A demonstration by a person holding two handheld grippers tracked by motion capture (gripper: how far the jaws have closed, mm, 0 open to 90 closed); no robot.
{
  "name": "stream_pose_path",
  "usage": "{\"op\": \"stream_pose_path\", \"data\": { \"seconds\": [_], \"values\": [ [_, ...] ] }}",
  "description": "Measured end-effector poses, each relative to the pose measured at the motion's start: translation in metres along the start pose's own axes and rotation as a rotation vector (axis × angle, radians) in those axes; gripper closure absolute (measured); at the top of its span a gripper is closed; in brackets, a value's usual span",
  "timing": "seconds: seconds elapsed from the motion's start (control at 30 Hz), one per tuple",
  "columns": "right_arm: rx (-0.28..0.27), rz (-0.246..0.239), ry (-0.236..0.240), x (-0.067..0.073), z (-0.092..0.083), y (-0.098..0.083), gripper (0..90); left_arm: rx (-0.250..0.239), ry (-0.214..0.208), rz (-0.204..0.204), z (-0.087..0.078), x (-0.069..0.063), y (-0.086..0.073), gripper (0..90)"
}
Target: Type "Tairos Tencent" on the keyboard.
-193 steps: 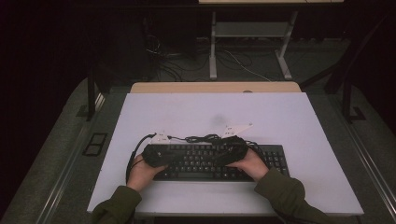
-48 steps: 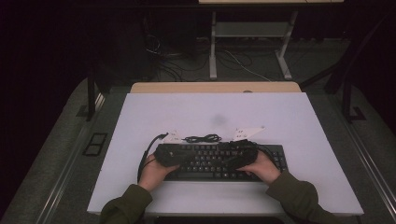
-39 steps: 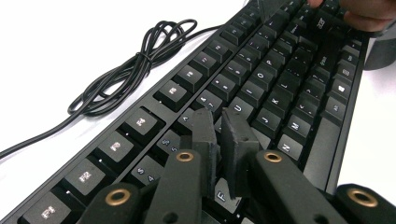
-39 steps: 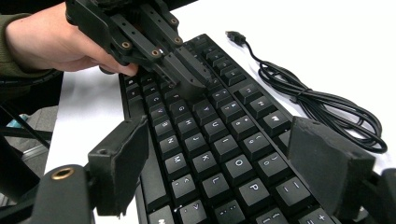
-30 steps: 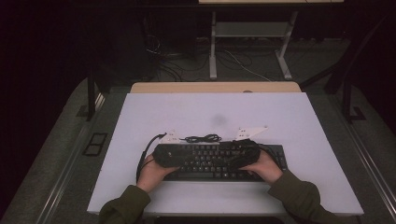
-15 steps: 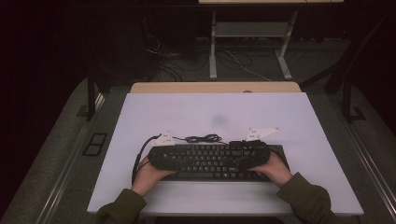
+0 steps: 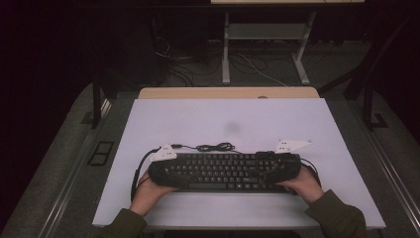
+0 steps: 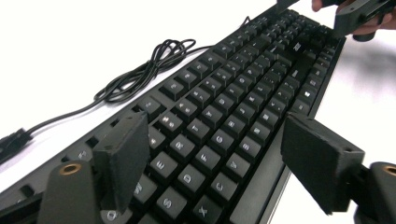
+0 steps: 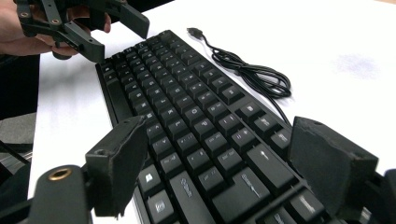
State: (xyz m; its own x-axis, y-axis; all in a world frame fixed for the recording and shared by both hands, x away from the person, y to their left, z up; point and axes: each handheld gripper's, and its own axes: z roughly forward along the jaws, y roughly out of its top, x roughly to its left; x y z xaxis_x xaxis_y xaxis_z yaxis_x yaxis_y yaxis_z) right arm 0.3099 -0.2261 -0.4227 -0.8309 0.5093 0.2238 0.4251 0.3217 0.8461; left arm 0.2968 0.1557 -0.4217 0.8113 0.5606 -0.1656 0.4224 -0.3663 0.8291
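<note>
Keyboard [image 7: 225,171] lies between left gripper [image 7: 161,171] and right gripper [image 7: 287,166].

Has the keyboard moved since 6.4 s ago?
Yes. In the high view the keyboard has slid right along the table: its left end now sits farther from the table's left edge.

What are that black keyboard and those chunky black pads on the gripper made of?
The black full-size keyboard looks like matte moulded plastic: smooth keycaps with printed white letters and soft glints. The left gripper's black pads look like rough, dull foam or rubber, with grainy, slightly crumbled edges; which one is unclear.
</note>
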Motion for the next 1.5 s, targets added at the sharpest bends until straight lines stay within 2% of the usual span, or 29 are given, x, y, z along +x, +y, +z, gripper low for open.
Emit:
{"op": "stream_pose_path", "data": {
  "seconds": [0.4, 0.73, 0.97, 1.3, 1.5],
  "values": [
    [-0.017, 0.017, -0.043, -0.002, -0.025, -0.015, 19.4, -0.008, 0.037, -0.032, -0.013, 0.002, -0.011, 13.6],
    [-0.008, 0.027, -0.084, -0.005, -0.045, -0.03, 19.4, -0.018, 0.05, -0.025, -0.02, 0.002, -0.015, 10.5],
    [-0.006, 0.041, -0.104, -0.011, -0.057, -0.04, 19.4, -0.007, 0.061, -0.025, -0.018, 0.003, -0.015, 0.0],
    [-0.011, 0.065, -0.129, -0.019, -0.067, -0.049, 19.2, -0.003, 0.075, -0.017, -0.019, 0.003, -0.016, 0.0],
    [-0.018, 0.075, -0.145, -0.021, -0.073, -0.052, 19.0, -0.005, 0.069, -0.019, -0.018, 0.004, -0.016, 0.0]
  ]
}}
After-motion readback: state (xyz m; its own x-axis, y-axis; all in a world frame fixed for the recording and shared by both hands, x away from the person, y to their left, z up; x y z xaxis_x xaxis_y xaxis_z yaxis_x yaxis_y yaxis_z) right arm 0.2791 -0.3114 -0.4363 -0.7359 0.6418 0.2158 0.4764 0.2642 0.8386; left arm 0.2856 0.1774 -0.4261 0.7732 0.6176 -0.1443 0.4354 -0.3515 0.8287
